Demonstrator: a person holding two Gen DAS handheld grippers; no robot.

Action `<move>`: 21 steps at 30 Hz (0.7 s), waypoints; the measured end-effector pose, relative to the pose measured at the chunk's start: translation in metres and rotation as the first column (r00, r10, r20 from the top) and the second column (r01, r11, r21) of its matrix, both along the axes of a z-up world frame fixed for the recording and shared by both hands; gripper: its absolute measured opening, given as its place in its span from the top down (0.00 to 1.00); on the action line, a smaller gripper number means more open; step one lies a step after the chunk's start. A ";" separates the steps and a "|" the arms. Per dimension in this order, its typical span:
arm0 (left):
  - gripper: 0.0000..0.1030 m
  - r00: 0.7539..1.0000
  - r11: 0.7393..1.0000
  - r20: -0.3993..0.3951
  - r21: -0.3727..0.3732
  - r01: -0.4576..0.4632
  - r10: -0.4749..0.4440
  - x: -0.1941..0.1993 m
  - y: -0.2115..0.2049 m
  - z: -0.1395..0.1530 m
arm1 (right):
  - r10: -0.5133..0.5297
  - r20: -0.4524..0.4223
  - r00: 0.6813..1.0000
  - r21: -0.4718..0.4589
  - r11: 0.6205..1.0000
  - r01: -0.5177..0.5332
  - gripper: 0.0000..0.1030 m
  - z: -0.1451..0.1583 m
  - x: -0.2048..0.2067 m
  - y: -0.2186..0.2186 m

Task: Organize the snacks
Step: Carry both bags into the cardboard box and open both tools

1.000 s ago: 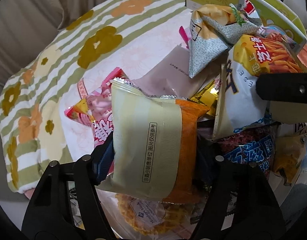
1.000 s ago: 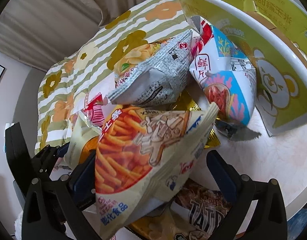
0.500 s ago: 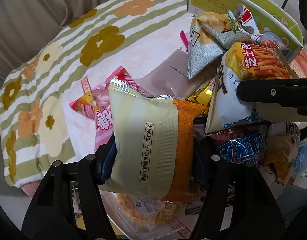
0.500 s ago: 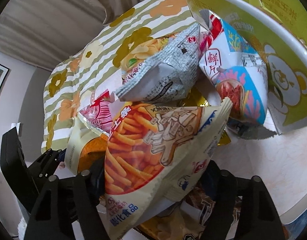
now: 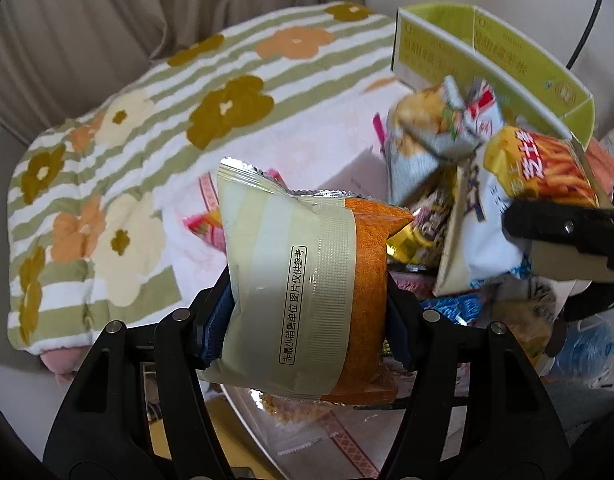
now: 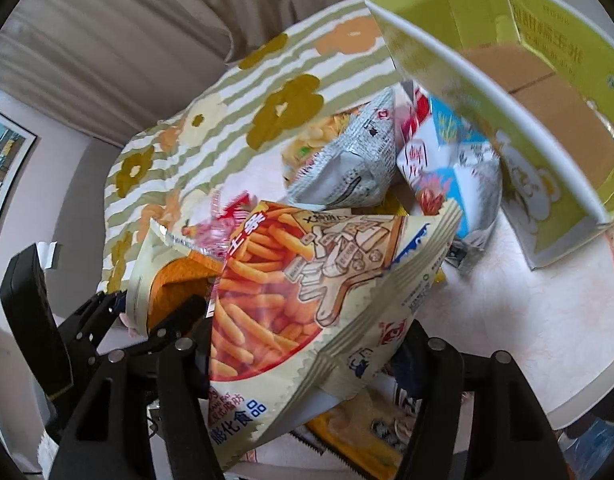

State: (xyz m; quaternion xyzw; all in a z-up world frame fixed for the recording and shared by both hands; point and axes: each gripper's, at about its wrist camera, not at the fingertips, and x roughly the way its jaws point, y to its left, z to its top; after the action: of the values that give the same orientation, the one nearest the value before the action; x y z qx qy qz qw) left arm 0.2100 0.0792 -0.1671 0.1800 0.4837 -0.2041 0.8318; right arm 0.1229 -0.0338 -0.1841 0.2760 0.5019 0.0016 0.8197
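In the left wrist view my left gripper is shut on a beige-and-orange snack packet, which stands upright between the pads, lifted off the pile. In the right wrist view my right gripper has its jaws closing tight on a cream chip bag with fries printed on it. The pads press on both of its sides. That chip bag also shows at the right of the left view, with a black right gripper finger below it. The beige packet and the left gripper appear at the lower left of the right view.
An open lime-green cardboard box stands at the back right of the round white table. A grey bag, a blue-and-white bag and several more snacks lie beside the box. A striped floral blanket lies behind.
Both grippers have risen with their bags, so the pile and table sit lower. The right jaws closed in on the fries bag. The green box's inside has come into view.
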 end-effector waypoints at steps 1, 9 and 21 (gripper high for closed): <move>0.40 1.000 1.000 0.013 -0.003 -0.005 0.005 -0.001 -0.001 0.008 | 0.004 0.011 1.000 0.000 1.000 -0.004 0.41 0.006 -0.003 -0.002; 0.40 0.995 0.998 0.080 -0.045 -0.052 0.055 -0.002 -0.030 0.058 | 0.052 0.130 0.990 -0.053 0.998 -0.046 0.41 0.056 -0.025 -0.033; 0.40 0.977 0.973 0.105 -0.158 -0.169 0.186 -0.008 -0.159 0.096 | 0.190 0.221 0.956 -0.237 0.962 -0.136 0.41 0.104 -0.039 -0.158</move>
State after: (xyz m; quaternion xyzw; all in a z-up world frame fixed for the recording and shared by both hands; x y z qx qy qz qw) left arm 0.2020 -0.0801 -0.0707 0.0855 0.4308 -0.1531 0.8853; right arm 0.0840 -0.1921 -0.0806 0.1392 0.4165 0.0481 0.8971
